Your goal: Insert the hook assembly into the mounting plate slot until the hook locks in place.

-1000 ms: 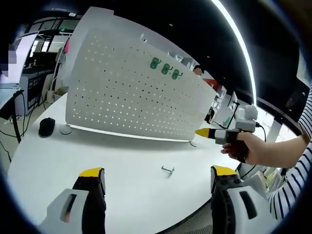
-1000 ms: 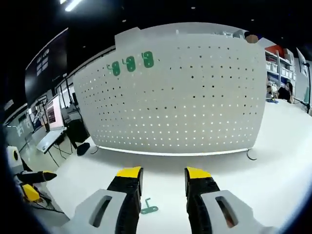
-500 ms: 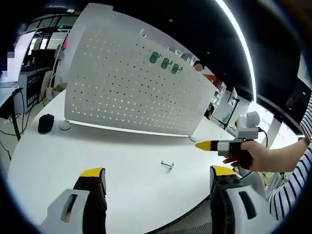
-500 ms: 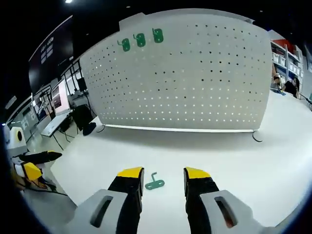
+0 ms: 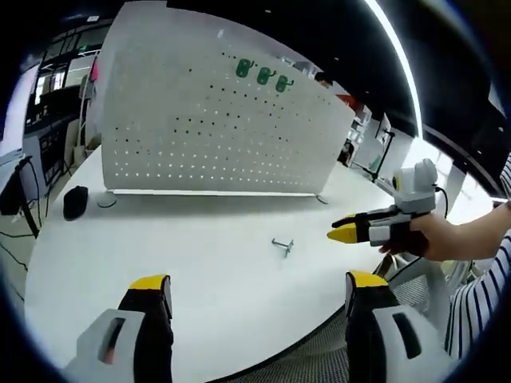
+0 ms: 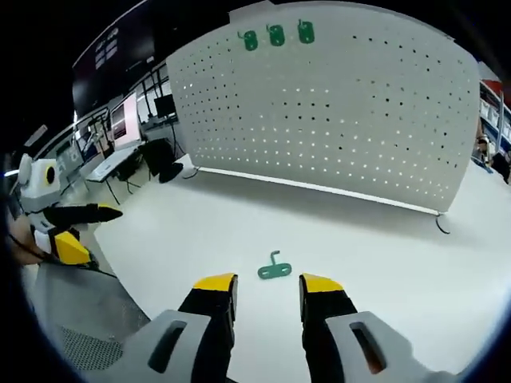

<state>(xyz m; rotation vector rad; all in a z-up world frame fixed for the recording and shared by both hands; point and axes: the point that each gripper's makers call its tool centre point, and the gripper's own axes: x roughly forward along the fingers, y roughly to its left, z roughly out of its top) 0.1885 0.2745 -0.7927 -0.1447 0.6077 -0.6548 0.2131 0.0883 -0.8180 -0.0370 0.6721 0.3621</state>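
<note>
The task is at its start: the hook (image 6: 275, 270) lies flat on the bench (image 6: 383, 263), not yet picked up, and nothing is put into the board (image 6: 343, 120) by me. Three green hooks (image 6: 276, 35) already hang at the board's top, at 12 o'clock. My right tool (image 6: 267, 285) hovers low over the bench, jaws apart and empty, the hook just ahead between the tips. My left tool (image 5: 259, 286) is also apart and empty, held back at the bench edge. I still must grasp, carry and insert.
</note>
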